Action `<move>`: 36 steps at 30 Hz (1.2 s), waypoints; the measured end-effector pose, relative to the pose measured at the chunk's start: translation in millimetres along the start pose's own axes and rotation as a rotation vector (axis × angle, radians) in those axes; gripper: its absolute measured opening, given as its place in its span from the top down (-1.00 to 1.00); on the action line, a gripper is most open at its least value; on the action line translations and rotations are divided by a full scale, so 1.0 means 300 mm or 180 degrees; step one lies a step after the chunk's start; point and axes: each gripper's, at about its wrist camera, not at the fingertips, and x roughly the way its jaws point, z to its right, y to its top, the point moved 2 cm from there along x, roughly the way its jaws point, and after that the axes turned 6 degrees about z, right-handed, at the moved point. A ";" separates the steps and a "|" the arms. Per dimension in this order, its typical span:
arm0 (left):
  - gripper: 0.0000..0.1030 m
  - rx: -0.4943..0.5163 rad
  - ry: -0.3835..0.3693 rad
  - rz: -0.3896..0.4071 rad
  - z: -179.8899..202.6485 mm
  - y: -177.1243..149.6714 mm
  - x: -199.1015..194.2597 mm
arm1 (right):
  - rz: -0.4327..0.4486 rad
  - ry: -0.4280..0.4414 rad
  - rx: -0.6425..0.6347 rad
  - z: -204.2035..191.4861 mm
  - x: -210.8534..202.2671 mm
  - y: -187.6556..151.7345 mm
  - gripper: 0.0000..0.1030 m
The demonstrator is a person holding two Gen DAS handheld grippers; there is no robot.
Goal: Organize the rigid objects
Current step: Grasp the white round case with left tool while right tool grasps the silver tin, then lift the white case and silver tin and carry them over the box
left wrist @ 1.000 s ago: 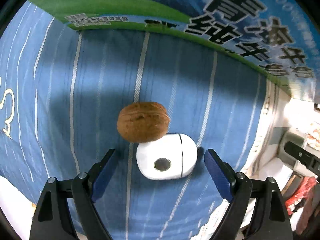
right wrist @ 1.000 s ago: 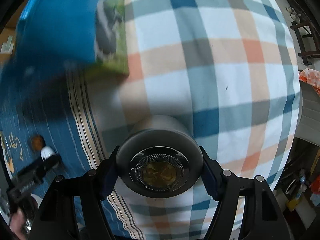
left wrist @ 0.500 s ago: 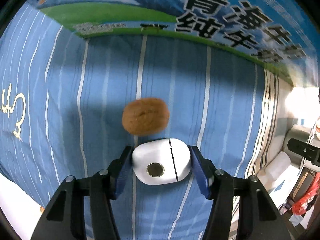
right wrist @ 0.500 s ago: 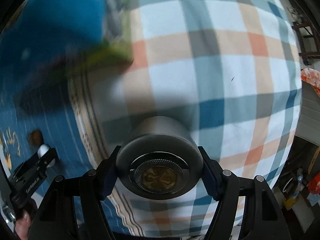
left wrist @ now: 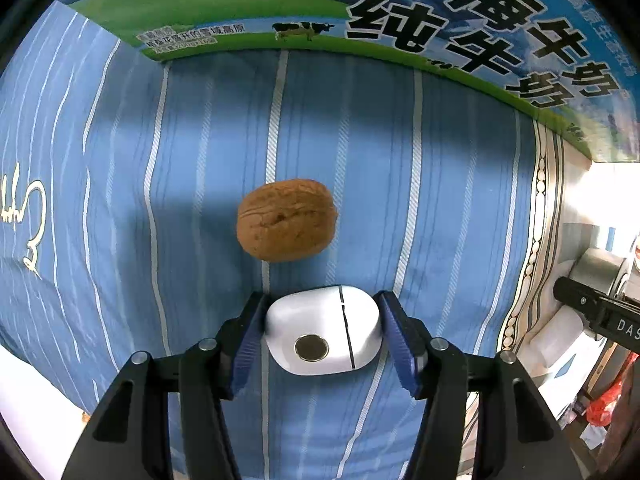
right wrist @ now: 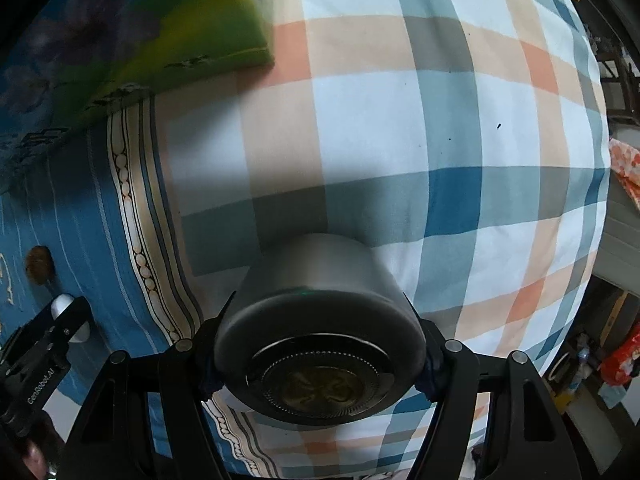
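Note:
My left gripper [left wrist: 322,330] is shut on a white earbud case [left wrist: 322,330] with a round metal dot, held over the blue striped cloth [left wrist: 200,160]. A brown walnut [left wrist: 286,220] lies just beyond it, apart from the case. My right gripper [right wrist: 318,354] is shut on a dark grey metal tin [right wrist: 320,344] with a gold emblem on its end, held above the plaid cloth [right wrist: 440,120]. The right wrist view also shows the walnut [right wrist: 39,265], the case [right wrist: 62,305] and the left gripper [right wrist: 60,320] at far left.
A large blue and green milk carton box [left wrist: 440,12] stands behind the walnut; it also shows blurred in the right wrist view [right wrist: 120,52]. A patterned cloth border [right wrist: 136,208] separates the blue and plaid cloths. Room clutter [left wrist: 600,360] lies past the right edge.
My left gripper closed on the white case and drew it back from the walnut. My right gripper, still holding the tin, moved towards the box and tilted.

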 end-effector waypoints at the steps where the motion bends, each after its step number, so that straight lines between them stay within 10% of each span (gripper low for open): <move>1: -0.06 -0.0005 -0.0004 0.0011 0.008 0.000 0.000 | 0.0006 -0.0008 -0.0014 -0.010 0.002 -0.004 -0.42; 20: -0.06 0.0118 -0.0531 0.0591 -0.092 -0.087 -0.458 | 0.0575 0.0573 -0.0367 -0.120 -0.410 -0.124 -0.41; 28: -0.06 0.0097 -0.0763 0.1048 -0.144 0.095 -0.744 | 0.0884 0.0771 -0.0579 -0.214 -0.680 -0.083 -0.41; 36: -0.06 0.0110 -0.0586 0.1110 -0.187 0.373 -0.746 | 0.1019 0.0779 -0.0705 -0.343 -0.776 0.106 -0.41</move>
